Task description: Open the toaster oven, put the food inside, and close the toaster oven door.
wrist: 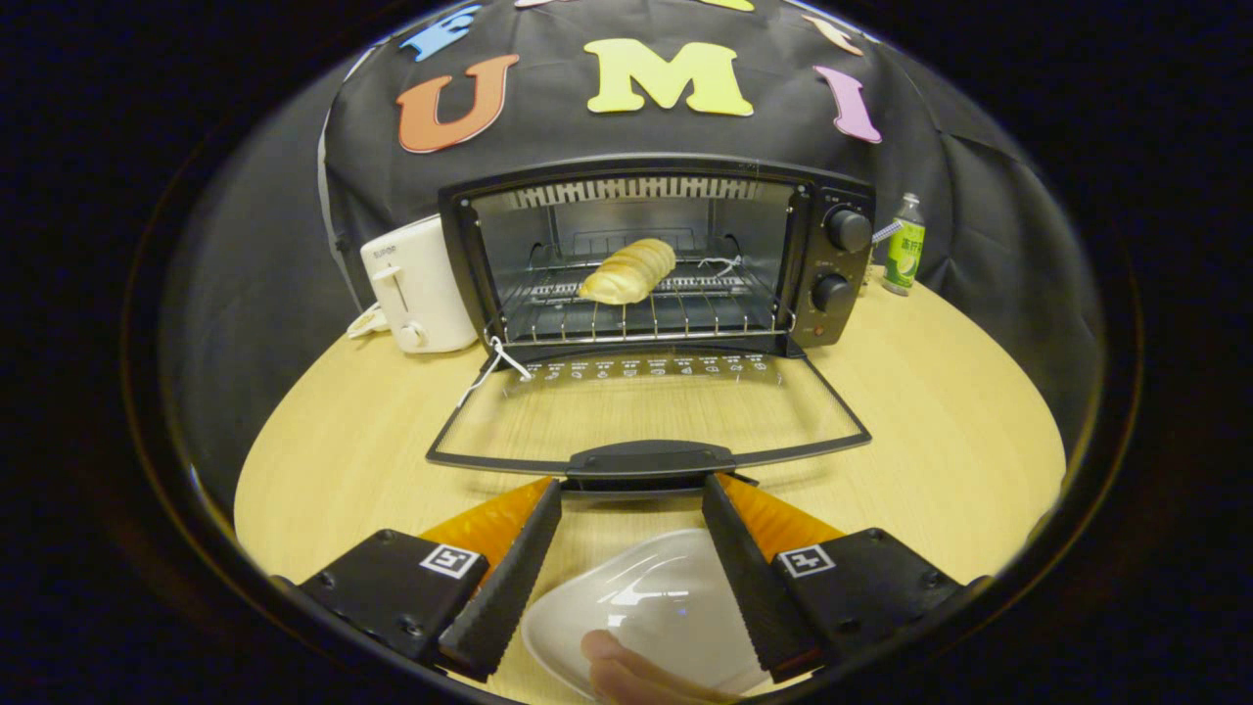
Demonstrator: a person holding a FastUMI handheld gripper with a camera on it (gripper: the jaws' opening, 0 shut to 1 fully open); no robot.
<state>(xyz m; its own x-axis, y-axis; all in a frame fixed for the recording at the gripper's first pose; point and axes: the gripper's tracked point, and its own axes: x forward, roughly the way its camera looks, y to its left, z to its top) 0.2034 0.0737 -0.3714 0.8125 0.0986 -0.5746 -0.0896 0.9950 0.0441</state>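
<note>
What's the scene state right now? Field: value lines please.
oven door: toaster oven open, glass door folded down flat toward the gripper
food: bread roll lying on the wire rack inside
gripper: gripper open, fingers apart, tips level with the door handle, gripping nothing
below fingers: white plate with no food on it, with a person's fingertip at its near rim
table: wooden table; white toaster on one side of the oven, green bottle on the other
remaining: door not yet closed
</note>
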